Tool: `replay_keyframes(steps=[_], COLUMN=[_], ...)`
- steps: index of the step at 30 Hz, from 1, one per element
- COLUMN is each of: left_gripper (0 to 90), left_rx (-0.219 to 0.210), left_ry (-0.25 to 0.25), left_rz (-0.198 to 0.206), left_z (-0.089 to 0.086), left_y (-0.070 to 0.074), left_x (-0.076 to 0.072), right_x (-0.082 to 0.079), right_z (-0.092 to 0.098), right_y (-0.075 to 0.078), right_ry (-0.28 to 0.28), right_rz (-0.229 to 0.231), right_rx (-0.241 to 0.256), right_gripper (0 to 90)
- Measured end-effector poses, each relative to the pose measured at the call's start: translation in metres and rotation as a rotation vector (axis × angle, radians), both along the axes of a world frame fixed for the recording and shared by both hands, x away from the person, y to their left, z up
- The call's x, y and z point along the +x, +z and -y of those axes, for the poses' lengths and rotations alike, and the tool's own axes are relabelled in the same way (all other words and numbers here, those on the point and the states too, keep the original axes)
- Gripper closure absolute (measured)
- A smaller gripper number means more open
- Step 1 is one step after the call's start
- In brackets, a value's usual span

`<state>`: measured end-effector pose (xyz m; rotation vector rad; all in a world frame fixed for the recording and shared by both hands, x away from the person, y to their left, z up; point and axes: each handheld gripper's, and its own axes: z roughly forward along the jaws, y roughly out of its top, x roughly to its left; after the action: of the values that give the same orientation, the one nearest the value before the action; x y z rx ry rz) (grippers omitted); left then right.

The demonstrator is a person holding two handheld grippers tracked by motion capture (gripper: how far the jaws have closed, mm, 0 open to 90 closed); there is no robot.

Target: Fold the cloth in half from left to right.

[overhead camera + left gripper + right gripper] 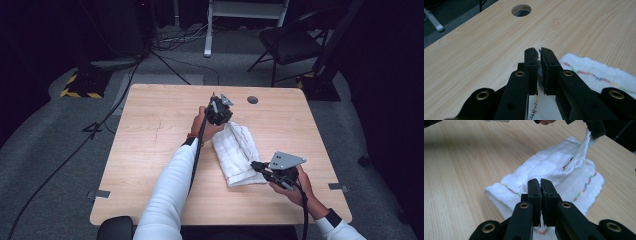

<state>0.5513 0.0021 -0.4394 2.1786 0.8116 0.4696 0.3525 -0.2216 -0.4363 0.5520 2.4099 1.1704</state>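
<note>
Towel: a white towel (237, 152) with coloured zigzag stitching lay folded on the wooden table (150, 150), right of centre; its far corner was lifted off the surface.
Left gripper: the left gripper (538, 56) stood at the towel's far end, near the table's middle; its jaws were pressed together on a bit of the white cloth; in the right gripper view that raised corner hung from it (595, 131).
Right gripper: the right gripper (540, 185) sat at the towel's near right end; its jaws were pressed together, with the towel's near edge at their base; whether cloth was caught between them I cannot tell.
Table: a round cable hole (521, 10) lay near the far edge.
Surroundings: a black chair (290, 42) stood on the grey floor beyond the table.
</note>
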Motion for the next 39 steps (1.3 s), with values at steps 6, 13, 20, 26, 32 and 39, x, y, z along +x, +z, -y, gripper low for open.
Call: replay_keyframes(steps=[6,13,20,26,32,39], left_gripper=[82.1,83.9,82.0,84.0,85.9,45.0], left_rx=[0.040,0.051,0.043,0.046,0.066,0.056], left_ry=[-0.003,-0.010,0.000,-0.028,-0.047,0.072], left_rz=[-0.004,0.006,0.020,0.024,0.025,0.054], left_z=[0.019,0.034,0.042,0.052,0.060,0.061], left_y=[-0.010,-0.019,-0.022,-0.023,-0.023,-0.011], left_x=[0.004,0.006,0.007,0.007,0.009,0.009], right_x=[0.001,0.003,0.009,0.008,0.006,0.009], right_z=[0.007,0.011,0.018,0.020,0.026,0.028], right_y=[-0.011,-0.019,-0.028,-0.029,-0.033,-0.034], right_ry=[-0.009,-0.016,-0.045,-0.040,-0.043,-0.082], right_rz=[-0.031,-0.058,-0.093,-0.112,-0.143,-0.142], right_rx=[-0.040,-0.069,-0.102,-0.114,-0.125,-0.134], right_gripper=[86.9,86.9,86.7,86.6,84.6,69.1])
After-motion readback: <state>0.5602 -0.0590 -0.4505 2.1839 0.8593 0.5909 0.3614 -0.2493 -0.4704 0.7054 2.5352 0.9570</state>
